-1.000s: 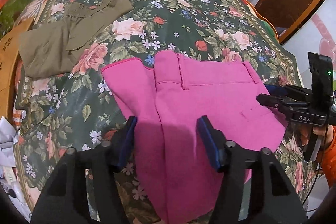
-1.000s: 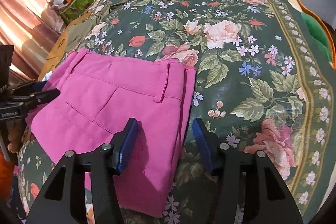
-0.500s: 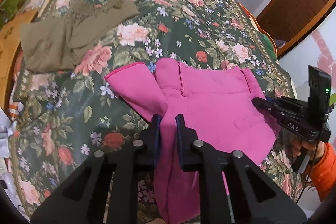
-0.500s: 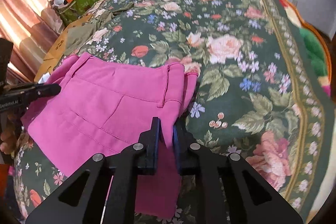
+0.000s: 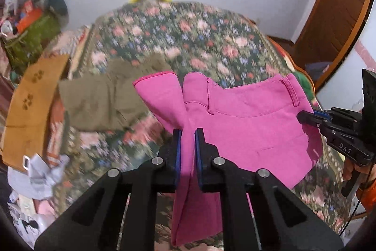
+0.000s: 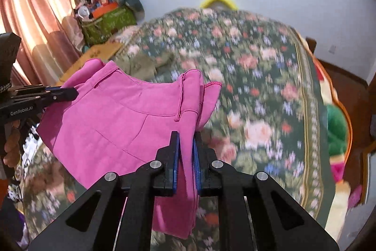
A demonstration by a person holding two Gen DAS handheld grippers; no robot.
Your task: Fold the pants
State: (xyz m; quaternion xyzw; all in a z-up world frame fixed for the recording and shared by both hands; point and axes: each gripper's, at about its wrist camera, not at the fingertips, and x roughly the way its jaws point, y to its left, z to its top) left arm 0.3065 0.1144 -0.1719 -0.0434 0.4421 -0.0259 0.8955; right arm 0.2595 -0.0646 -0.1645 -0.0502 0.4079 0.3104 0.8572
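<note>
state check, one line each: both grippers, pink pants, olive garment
left gripper: jaws shut on the pink pants' edge, just closed.
right gripper: jaws shut on the opposite edge, just closed.
pink pants: pinched at both sides, held up off the floral bedspread, lower part hanging.
olive garment: lying loose on the bedspread, untouched.

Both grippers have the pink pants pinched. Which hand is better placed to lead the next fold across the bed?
Neither clearly, probably both together. The left gripper and right gripper each clamp one edge of the pink pants, lifted off the floral bedspread. The olive garment crowds the left side, slightly favouring the right.
</note>
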